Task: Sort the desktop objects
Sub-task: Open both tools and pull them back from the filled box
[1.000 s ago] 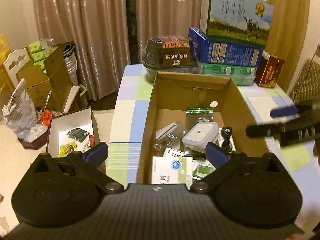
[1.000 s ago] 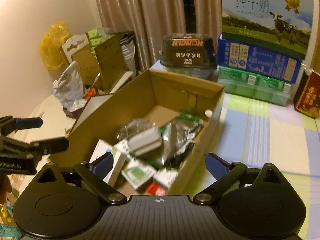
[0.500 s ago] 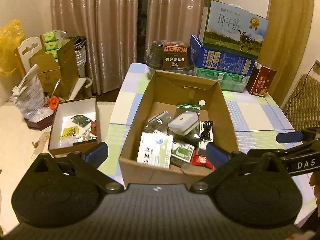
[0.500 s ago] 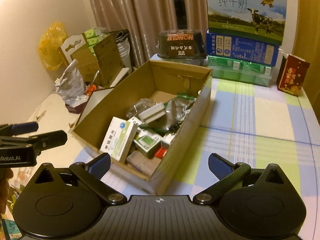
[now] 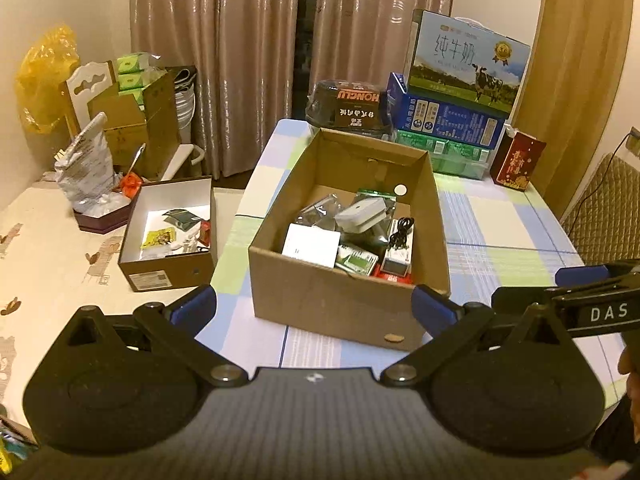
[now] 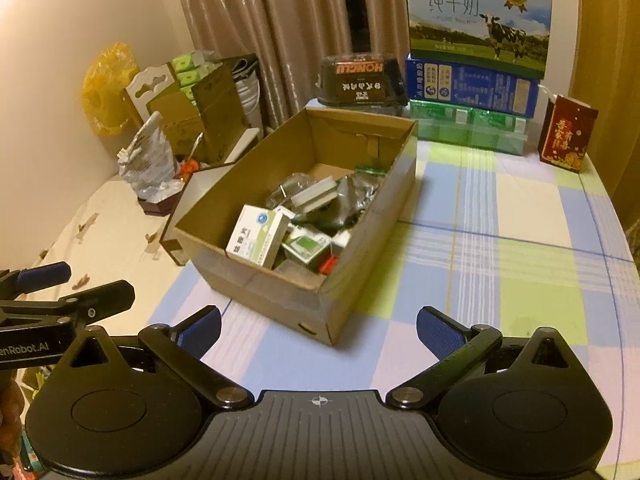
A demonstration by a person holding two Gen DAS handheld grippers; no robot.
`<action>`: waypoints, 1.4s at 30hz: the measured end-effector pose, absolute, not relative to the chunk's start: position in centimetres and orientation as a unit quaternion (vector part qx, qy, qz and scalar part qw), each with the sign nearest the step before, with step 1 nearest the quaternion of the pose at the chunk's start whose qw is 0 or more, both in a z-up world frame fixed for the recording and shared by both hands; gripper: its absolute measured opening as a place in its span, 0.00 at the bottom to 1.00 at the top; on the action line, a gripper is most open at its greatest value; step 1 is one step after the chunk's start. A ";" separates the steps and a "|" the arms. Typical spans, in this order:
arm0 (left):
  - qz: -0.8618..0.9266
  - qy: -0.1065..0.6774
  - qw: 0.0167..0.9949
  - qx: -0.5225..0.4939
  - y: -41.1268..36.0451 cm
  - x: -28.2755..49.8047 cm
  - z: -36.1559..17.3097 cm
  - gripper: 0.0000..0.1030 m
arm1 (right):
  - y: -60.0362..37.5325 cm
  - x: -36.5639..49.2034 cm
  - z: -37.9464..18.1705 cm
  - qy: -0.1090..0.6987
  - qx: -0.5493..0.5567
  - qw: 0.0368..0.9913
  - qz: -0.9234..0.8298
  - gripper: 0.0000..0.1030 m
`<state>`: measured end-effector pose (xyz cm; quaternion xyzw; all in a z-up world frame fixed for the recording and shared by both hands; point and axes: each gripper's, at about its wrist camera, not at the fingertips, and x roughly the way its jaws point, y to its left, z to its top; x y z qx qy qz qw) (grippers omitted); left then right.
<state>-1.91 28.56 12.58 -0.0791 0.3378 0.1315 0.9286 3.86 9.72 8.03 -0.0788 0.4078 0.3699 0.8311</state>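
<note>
Curtains (image 5: 256,40): hung at 12 o'clock.
Milk carton (image 6: 478,20): topped a stack at 1 o'clock.
Yellow bag (image 5: 40,76): sat at 10 o'clock.
Red box (image 6: 568,138): stood at 2 o'clock.

Cardboard box (image 5: 344,300): matt brown corrugated card
Worktop (image 6: 500,264): checked cloth cover, smooth
Milk carton (image 6: 476,20): glossy printed card
Curtains (image 5: 224,40): sheened fabric
Left claw (image 5: 316,312): black matt plastic, blue pads

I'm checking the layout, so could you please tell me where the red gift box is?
The red gift box stands upright at the table's far right in both views, just right of the stacked milk cartons.
</note>
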 end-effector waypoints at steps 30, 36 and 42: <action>0.144 0.350 0.921 -0.096 27.8 -3.7 11.3 0.99 | 9.2 2.0 7.5 0.415 -0.084 0.828 0.369 0.98; 0.141 0.348 0.921 -0.101 28.1 -3.7 11.4 0.99 | 9.2 2.0 7.7 0.413 -0.084 0.829 0.368 0.98; 0.146 0.346 0.922 -0.093 28.1 -3.7 11.4 0.99 | 9.2 2.0 7.8 0.412 -0.085 0.829 0.368 0.98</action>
